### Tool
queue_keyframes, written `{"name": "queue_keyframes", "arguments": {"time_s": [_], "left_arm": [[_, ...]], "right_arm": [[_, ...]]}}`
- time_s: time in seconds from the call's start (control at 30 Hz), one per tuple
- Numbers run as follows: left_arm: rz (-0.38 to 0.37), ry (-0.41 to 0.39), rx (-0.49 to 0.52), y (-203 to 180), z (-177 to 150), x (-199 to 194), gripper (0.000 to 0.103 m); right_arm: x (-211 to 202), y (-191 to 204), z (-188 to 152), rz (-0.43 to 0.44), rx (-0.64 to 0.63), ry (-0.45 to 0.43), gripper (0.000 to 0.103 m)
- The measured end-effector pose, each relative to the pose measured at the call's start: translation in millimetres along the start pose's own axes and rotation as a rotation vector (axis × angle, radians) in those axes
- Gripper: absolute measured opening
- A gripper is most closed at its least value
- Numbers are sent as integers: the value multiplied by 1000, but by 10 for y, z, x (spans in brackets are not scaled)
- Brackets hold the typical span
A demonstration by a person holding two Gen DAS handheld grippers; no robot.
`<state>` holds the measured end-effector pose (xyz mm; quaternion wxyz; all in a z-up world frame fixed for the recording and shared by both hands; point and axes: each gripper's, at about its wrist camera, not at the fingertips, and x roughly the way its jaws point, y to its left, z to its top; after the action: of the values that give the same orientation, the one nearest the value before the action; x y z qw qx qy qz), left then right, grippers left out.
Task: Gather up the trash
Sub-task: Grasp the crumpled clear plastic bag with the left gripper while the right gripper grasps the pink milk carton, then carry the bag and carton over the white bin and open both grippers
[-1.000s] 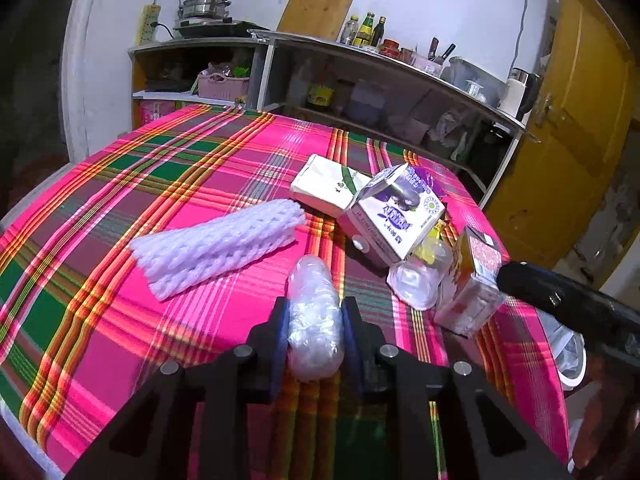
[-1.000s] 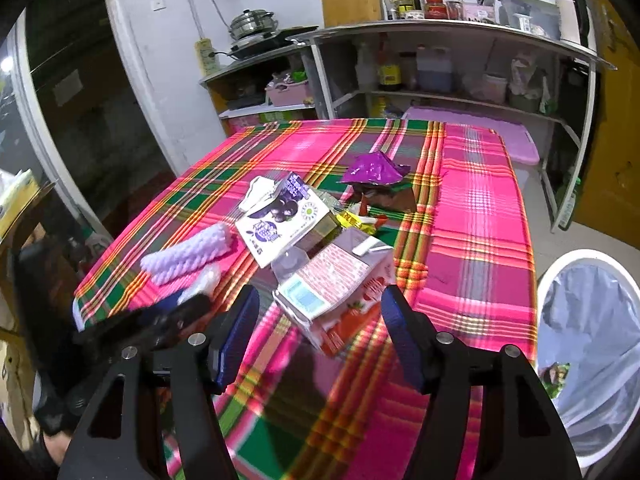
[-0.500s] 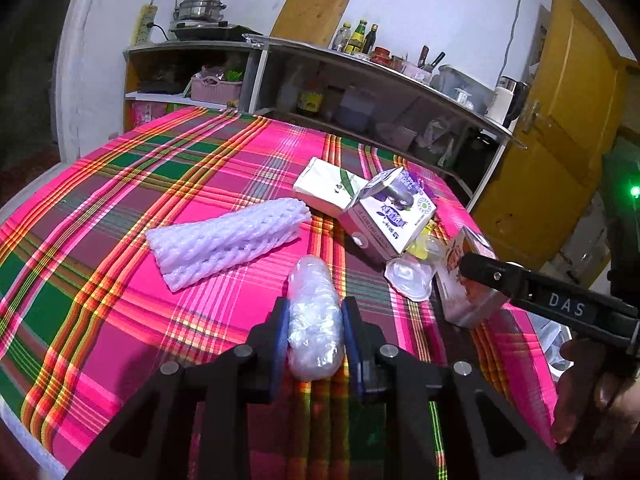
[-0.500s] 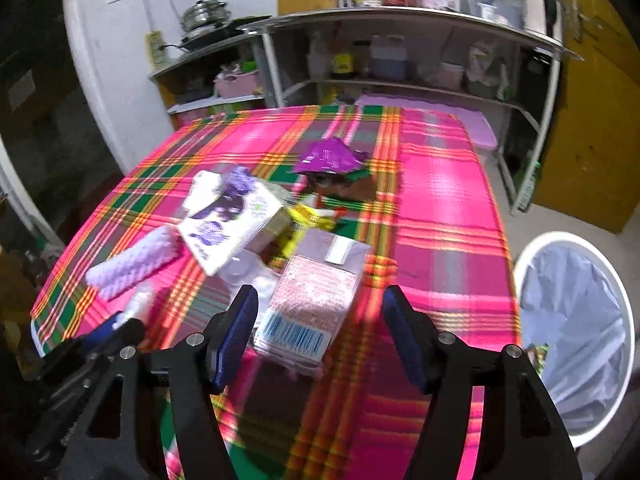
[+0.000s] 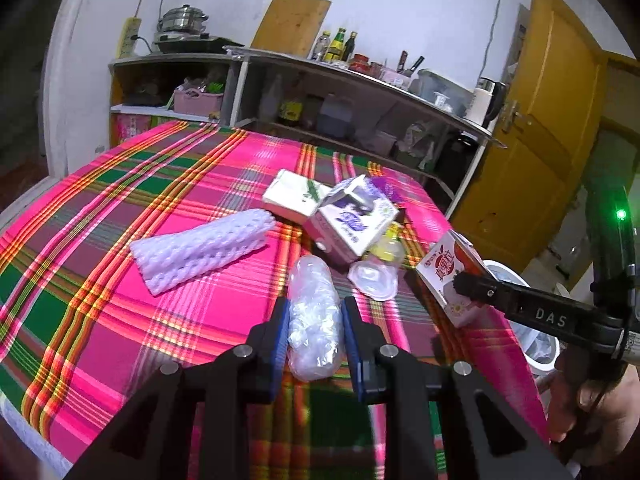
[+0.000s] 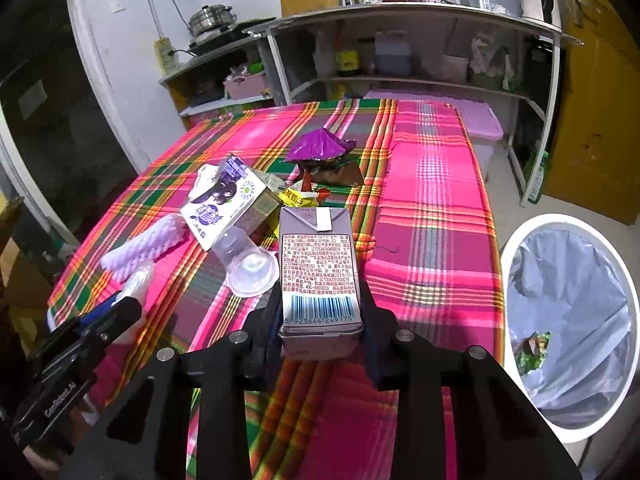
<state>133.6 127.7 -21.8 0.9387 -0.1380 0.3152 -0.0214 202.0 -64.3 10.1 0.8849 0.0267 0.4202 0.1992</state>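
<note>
My left gripper is shut on a crumpled clear plastic bottle, held just above the plaid tablecloth. My right gripper has its jaws closing on a drink carton, and both fingers touch its sides, barcode side up. In the left wrist view the same carton shows a red apple print at the table's right edge. A white bin with a grey-blue liner stands on the floor to the right of the table.
Lying loose on the cloth are a white foam net sleeve, a purple milk carton, a white pack, a clear cup, a purple wrapper and a yellow wrapper. Shelves stand behind the table.
The right gripper's wide-open fingers have come in around the drink carton and closed onto its sides. The left gripper has kept hold of the plastic bottle and drifted slightly.
</note>
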Motion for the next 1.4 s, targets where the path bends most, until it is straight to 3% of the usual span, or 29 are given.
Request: {"name": "queue_keyframes", "arguments": {"time_s": [0.33,0.7,1.07,1.4], "left_arm": [[-40,4,48,-393,-50,-154,26],[-121,21,128,-1063,-72,-168,26],[-213,59,217,-1738,-72,121,26],[-287,138,267,-2318,-119,624,26]], "right_arm": [[-487,-268,-134,20,15,-58,34],[-927,-830,-307,-46,84,-113,34],[-1084,-1566,-508,-131,206,-115,34],[-977,-2030,-621,-181,266,-65,34]]}}
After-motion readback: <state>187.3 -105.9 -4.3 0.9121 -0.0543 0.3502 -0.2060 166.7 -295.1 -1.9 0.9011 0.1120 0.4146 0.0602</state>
